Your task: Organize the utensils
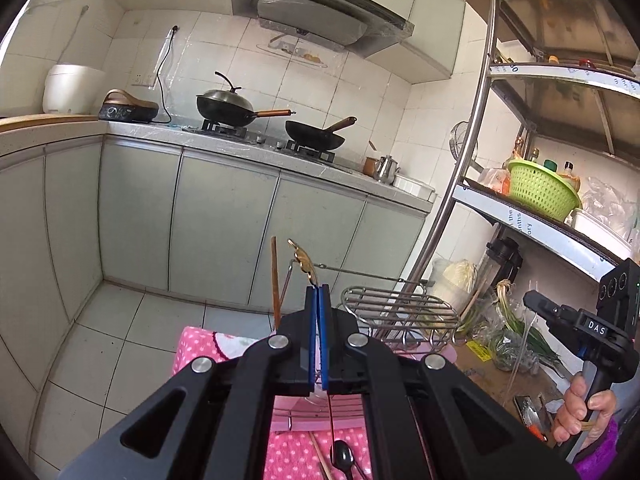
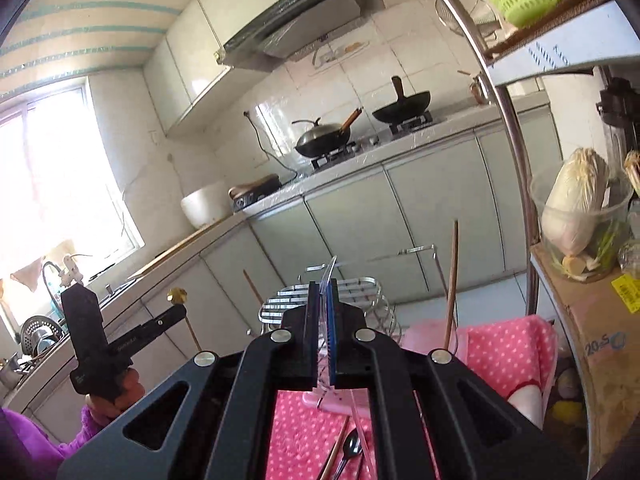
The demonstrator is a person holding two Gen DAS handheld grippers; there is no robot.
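My left gripper (image 1: 318, 292) is shut on a thin dark red utensil with a gold ornamental end (image 1: 303, 261); its stem (image 1: 330, 412) hangs down behind the jaws. My right gripper (image 2: 323, 292) is shut on a clear plastic utensil (image 2: 329, 276) that sticks up between the pads. A wire utensil rack (image 1: 400, 312) stands on the pink polka-dot cloth (image 1: 200, 346), also in the right wrist view (image 2: 340, 300). A wooden chopstick (image 1: 274, 280) stands upright near it. A metal spoon (image 1: 343, 456) and chopsticks (image 2: 334, 454) lie on the cloth below.
Kitchen counter with two woks (image 1: 230, 110) on the stove and grey cabinets (image 1: 224, 220) lies ahead. A metal shelf (image 1: 472, 152) with a green basket (image 1: 540, 190) stands right. Cabbage in a tub (image 2: 576, 216) and a cardboard box (image 2: 600, 320) sit at the right.
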